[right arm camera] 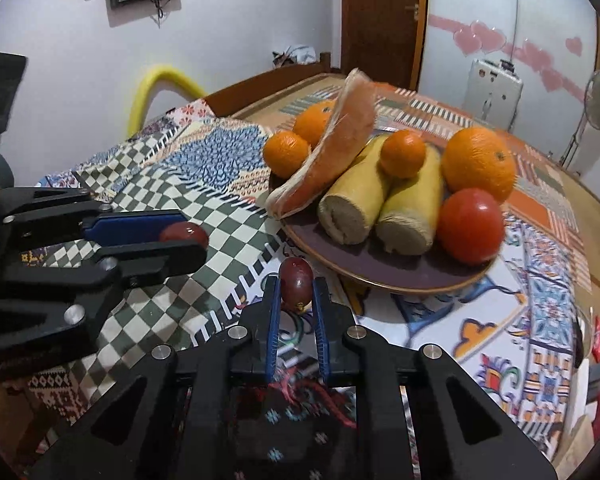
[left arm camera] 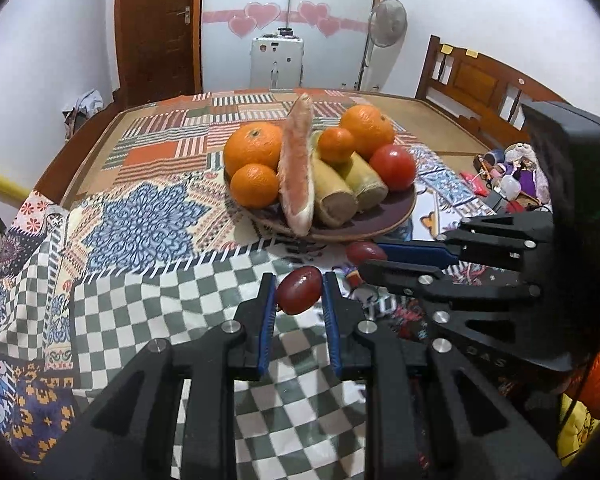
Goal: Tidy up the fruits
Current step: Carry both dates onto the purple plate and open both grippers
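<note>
Left wrist view – left tool grasping 1 grape, right tool clenched on another grape, half hidden.

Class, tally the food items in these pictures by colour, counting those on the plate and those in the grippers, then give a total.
Orange: 4
Bright red: 1
Dark red: 2
Pale yellow: 2
Pink: 1
Total: 10

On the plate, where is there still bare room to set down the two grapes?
The plate has a bare near rim strip, in front of the two pale cut stalks and the tomato. Behind that it is crowded: oranges and a pomelo wedge fill it. The checkered cloth left of the plate is also free.
</note>
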Available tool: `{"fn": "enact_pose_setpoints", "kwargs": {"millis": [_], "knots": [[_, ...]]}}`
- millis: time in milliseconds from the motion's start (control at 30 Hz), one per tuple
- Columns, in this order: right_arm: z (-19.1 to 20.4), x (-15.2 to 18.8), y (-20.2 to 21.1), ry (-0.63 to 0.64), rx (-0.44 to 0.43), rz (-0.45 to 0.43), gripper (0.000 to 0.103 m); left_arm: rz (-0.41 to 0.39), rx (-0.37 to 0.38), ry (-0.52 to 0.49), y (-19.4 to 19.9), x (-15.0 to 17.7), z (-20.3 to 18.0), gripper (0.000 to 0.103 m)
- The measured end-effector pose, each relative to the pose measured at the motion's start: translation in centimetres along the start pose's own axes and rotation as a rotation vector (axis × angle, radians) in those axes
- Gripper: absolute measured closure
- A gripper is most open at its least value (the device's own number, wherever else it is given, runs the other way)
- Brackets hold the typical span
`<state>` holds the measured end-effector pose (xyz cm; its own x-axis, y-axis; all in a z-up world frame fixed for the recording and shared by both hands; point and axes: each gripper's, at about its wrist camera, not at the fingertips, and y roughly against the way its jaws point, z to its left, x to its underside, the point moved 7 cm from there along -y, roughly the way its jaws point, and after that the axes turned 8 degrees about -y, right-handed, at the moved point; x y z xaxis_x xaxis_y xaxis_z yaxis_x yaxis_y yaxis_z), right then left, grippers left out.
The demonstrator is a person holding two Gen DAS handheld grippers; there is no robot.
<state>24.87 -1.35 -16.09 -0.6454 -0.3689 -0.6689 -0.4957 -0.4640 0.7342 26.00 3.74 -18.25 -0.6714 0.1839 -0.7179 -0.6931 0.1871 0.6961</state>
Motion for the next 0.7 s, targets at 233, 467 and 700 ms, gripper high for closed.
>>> {"fn": "enact_pose_setpoints", "kwargs": {"millis": [233, 467, 700], "knots": [[-1.8, -1.2, 2.6, -0.052, 0.010, -0.081, 0.089, -0.035, 0.028, -0.005, -0.3, -1.9, -1.4, 0.081], [-3.6, -2.1, 2.3, -0.091, 0.029, -0.102, 0.089, -0.049, 0.047, -0.012, -1.6, -3.4, -2.7, 0.081], [-4.4, -1.9, 0.1, -0.095, 0.025, -0.059, 0.089, -0.016, 0.047, -0.005, -4.1, -4.1, -3.0, 0.081]]}}
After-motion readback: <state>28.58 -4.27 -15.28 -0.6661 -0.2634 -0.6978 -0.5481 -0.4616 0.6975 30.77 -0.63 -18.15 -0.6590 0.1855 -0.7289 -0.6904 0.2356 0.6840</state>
